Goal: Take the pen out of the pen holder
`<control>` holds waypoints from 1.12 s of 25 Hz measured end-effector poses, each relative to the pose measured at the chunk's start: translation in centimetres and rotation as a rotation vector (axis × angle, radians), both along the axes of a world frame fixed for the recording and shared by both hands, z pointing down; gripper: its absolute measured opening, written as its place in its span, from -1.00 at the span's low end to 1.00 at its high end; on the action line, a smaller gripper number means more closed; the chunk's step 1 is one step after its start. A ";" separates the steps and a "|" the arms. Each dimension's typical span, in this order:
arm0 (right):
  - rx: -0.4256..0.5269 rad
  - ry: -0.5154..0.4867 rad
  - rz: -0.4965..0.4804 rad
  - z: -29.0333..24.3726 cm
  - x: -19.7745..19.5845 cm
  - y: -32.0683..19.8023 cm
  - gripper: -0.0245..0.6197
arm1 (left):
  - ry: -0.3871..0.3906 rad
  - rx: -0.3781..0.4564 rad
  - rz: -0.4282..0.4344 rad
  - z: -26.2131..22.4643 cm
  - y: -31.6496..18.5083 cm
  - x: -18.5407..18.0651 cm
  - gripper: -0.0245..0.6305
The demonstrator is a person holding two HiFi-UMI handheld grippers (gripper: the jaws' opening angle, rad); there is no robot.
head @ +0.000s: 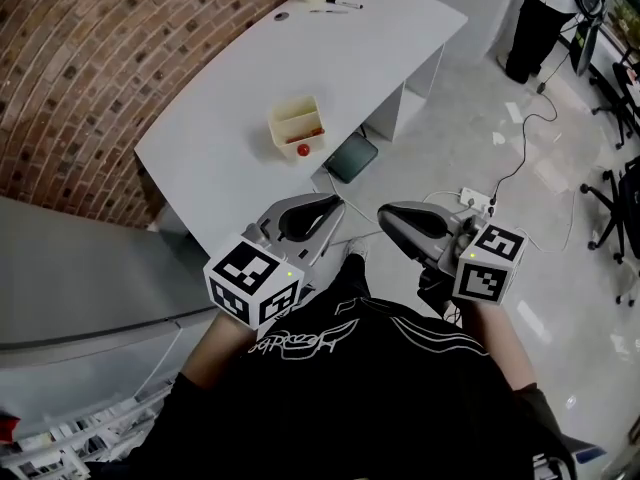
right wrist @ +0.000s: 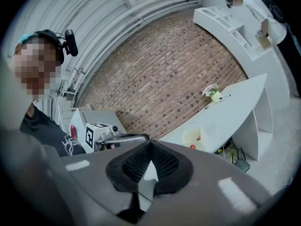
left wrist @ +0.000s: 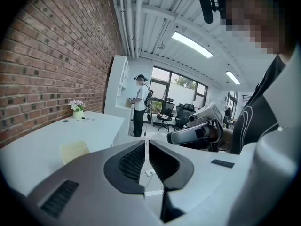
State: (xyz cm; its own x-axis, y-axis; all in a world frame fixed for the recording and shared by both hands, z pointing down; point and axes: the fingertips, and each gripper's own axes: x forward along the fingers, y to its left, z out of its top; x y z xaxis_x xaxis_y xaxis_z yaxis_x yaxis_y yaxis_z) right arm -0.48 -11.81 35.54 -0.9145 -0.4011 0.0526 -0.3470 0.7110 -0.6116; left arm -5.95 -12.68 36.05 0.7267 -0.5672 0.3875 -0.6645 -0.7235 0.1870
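Left gripper [head: 322,211] and right gripper [head: 392,216] were pressed together, empty. The approach seemed in hand. Next, one had to open over the pen holder [head: 297,128] by the desk's [head: 215,118] near edge.

Location: open-plan office. I stand at its brick-walled end.

Evidence — a long white desk [head: 230,108] set along the brick wall [head: 80,68], with a cream pen holder [head: 297,126] and a small flower pot [left wrist: 77,111] on it. Swivel chairs [left wrist: 165,113] are grouped by the big windows [left wrist: 175,83]. A power strip [head: 477,201] with trailing cables [head: 522,153] lies on the pale floor [head: 560,298] below me.

Overhead: exposed pipes [left wrist: 129,18] and strip lights [left wrist: 192,44]. White shelving [left wrist: 120,84] stands past the desk — another person [left wrist: 139,105] is standing at it.
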 end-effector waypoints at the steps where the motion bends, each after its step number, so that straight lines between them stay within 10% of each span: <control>1: -0.008 -0.001 0.002 0.1 -0.1 -0.8 -0.91 | -0.011 0.000 -0.007 0.2 -0.8 -0.3 -0.91; 28: -0.213 -0.026 0.034 6.0 -1.5 -12.7 -0.91 | -0.336 -0.136 -0.057 12.0 -16.1 -5.7 -0.61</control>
State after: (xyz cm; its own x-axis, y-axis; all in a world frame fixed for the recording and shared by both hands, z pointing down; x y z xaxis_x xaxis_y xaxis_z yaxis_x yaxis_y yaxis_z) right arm -2.00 -24.54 41.52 -0.9028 -0.4141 0.1158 -0.3506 0.5532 -0.7557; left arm -11.60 -28.77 48.02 0.5149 -0.5303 0.6736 -0.7438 -0.6670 0.0435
